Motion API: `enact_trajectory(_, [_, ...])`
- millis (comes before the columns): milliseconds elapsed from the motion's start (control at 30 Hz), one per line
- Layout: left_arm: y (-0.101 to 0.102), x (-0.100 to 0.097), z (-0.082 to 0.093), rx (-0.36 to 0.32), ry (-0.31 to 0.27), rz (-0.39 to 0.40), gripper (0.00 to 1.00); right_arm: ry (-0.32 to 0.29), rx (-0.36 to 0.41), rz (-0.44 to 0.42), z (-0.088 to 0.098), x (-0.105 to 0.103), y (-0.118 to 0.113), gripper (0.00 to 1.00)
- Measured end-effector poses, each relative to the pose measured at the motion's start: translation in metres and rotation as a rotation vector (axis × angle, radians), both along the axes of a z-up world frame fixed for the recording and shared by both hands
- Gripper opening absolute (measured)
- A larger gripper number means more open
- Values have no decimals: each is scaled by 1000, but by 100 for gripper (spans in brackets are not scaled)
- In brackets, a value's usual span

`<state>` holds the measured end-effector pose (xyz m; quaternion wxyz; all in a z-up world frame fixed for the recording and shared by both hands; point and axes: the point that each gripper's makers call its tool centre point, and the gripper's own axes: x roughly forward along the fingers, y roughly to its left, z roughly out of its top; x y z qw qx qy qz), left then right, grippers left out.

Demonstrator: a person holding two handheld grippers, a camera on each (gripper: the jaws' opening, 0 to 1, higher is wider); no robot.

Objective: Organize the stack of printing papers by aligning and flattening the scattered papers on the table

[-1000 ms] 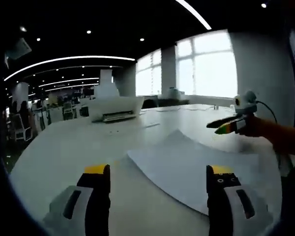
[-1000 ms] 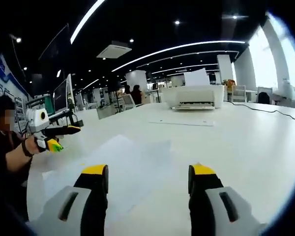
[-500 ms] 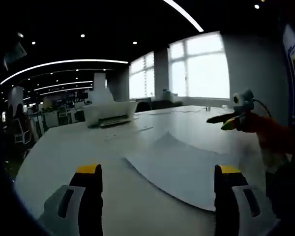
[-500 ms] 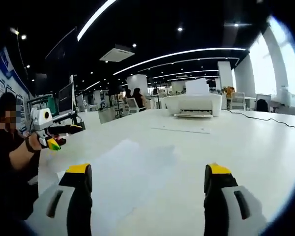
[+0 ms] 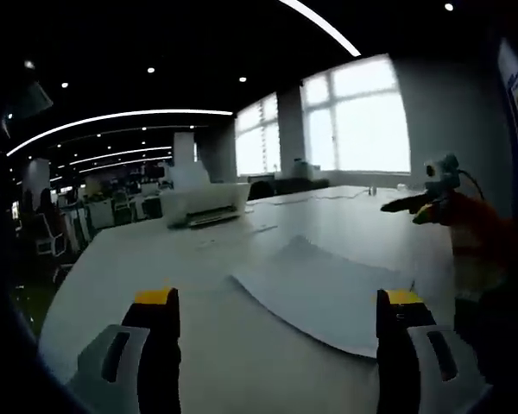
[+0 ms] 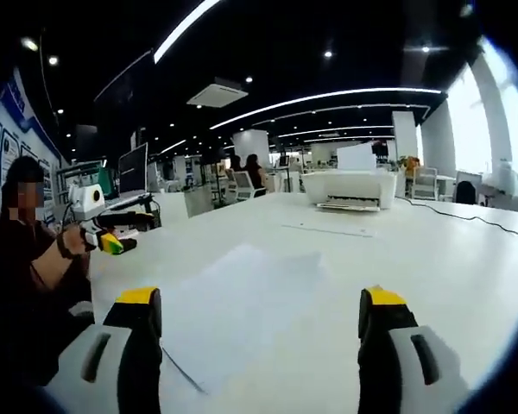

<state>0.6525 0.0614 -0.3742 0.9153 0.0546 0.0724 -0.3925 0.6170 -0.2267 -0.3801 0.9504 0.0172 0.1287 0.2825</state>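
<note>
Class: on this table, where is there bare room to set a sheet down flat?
Bare table lies between the printer and the paper stack, and right of the stack up to the cable in the right gripper view. Loose sheets lie just before the printer.

- A loose stack of white printing paper sheets (image 5: 328, 289) lies on the white table, in the near part of it, well short of the far end.
- In the left gripper view its near edge curves and one far corner lifts slightly off the surface, so it does not lie fully flat.
- In the right gripper view the same sheets (image 6: 242, 297) spread out unevenly, edges not aligned.
</note>
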Motion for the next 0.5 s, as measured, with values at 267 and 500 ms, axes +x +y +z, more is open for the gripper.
enact_trajectory(267, [5,-20,0,34,8,-2,97,27,29,0,-1,-23,-4,90])
enact_trajectory(500, [12,-35,-3,41,24,7,97,30,34,-17,-1,-36,-9,90])
